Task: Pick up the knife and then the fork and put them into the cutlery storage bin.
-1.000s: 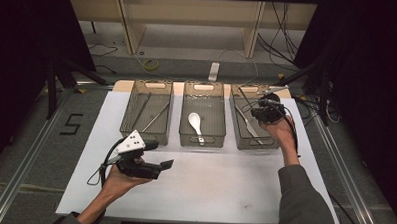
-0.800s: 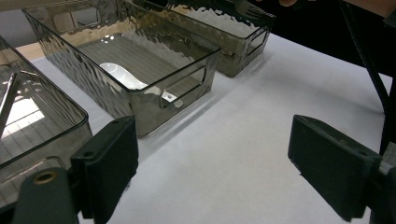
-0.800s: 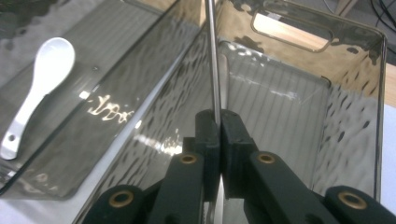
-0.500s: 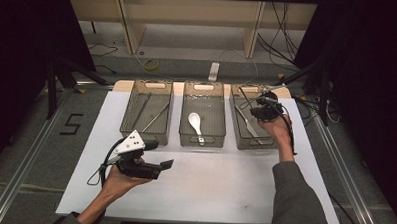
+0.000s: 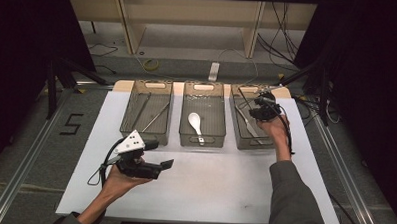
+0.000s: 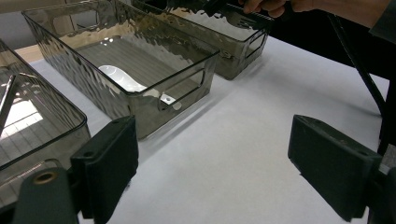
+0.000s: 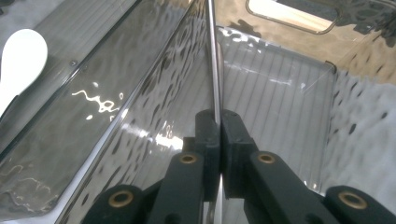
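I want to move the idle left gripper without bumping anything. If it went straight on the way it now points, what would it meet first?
Probably the near wall of the middle bin, the one holding the white spoon. The left gripper has open jaws over bare white tabletop, and depth is hard to judge.

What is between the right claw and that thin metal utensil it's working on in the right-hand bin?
Nothing visible. The right claw is already shut on the thin metal utensil, whose shaft runs straight up from between its pads. It sits inside the right bin, next to the wall it shares with the middle bin.
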